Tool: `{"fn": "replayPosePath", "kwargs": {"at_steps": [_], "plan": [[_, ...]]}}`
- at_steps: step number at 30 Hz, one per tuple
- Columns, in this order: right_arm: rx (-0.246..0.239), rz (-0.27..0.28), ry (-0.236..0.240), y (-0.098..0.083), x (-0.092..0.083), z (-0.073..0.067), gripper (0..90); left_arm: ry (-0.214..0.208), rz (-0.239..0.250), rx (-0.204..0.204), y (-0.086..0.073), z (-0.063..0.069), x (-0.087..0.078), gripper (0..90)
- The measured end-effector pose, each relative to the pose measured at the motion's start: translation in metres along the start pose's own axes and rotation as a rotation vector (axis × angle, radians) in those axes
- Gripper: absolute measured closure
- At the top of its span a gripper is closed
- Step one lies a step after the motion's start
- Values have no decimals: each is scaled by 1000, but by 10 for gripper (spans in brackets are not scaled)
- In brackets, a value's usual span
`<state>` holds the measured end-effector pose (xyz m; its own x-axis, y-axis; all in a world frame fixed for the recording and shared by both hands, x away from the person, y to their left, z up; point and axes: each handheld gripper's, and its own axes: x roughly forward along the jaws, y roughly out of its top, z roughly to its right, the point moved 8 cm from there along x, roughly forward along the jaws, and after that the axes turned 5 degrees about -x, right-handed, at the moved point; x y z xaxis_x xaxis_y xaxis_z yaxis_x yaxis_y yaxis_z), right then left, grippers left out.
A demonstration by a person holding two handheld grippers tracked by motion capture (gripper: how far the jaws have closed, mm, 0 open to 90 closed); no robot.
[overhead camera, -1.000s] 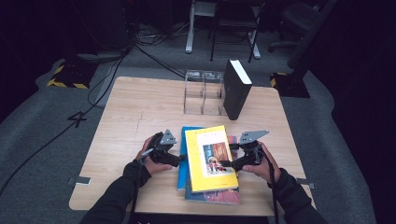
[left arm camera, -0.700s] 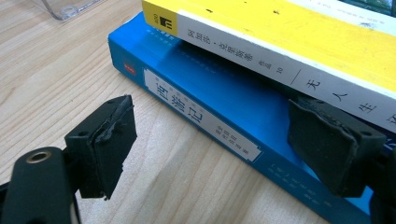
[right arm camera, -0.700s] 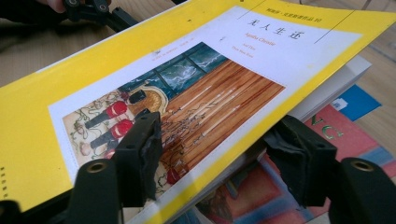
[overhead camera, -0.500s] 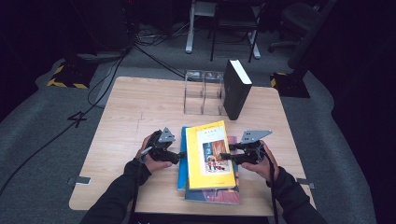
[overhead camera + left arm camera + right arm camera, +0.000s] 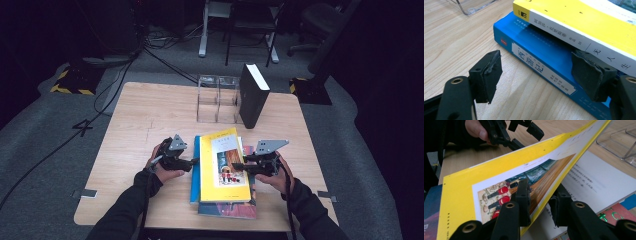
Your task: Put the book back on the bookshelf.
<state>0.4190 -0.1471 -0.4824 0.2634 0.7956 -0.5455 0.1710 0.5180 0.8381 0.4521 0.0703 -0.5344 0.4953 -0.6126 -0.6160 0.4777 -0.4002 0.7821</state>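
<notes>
Right claw (image 5: 537, 202): jaws have just been closing, now pinching the free edge of the yellow book's front cover (image 5: 499, 180), one pad on the printed face, one under it. Cover lifted off the first white page (image 5: 596, 182), hinged at the spine side. Left claw (image 5: 544, 72): jaws wide, holding nothing, closing a little just now; one pad by the bare tabletop (image 5: 454, 40), the other just beside the spine of the yellow book (image 5: 579, 27), above the blue book (image 5: 541, 62).

Yellow book (image 5: 224, 162) tops a flat stack near the tabletop's front edge, blue book (image 5: 195, 167) under it, a red-covered book (image 5: 248, 150) peeking out at the right. Behind: a clear acrylic book stand (image 5: 217, 97) and a black book (image 5: 252, 95) standing upright against it.

Handling, judged: the cover is thin card, light, bends easily and can crease or slip from the pads; the whole book is heavier and stiff. Grip the cover edge lightly; steady the spine with the left claw.
</notes>
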Motion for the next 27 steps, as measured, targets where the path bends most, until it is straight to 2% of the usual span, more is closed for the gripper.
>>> {"fn": "replayPosePath", "kwargs": {"at_steps": [7, 16, 19, 23, 25, 27], "plan": [[-11, 30, 8, 2, -2, -4, 759, 6, 1, -4, 0, -2, 0, 246], [-35, 73, 68, 3, -8, -17, 780, 15, 4, -5, 2, -3, 1, 248], [-48, 87, 84, 4, -9, -19, 780, 18, 12, -15, 4, -6, 4, 274], [-56, 85, 91, 4, -9, -19, 772, -17, 15, -1, 6, -6, 5, 326], [-48, 78, 98, 2, -8, -18, 754, -38, 20, 20, 6, -3, 4, 402], [-54, 47, 91, -1, -7, -16, 726, -56, 33, 27, 8, 0, 3, 466]]}}
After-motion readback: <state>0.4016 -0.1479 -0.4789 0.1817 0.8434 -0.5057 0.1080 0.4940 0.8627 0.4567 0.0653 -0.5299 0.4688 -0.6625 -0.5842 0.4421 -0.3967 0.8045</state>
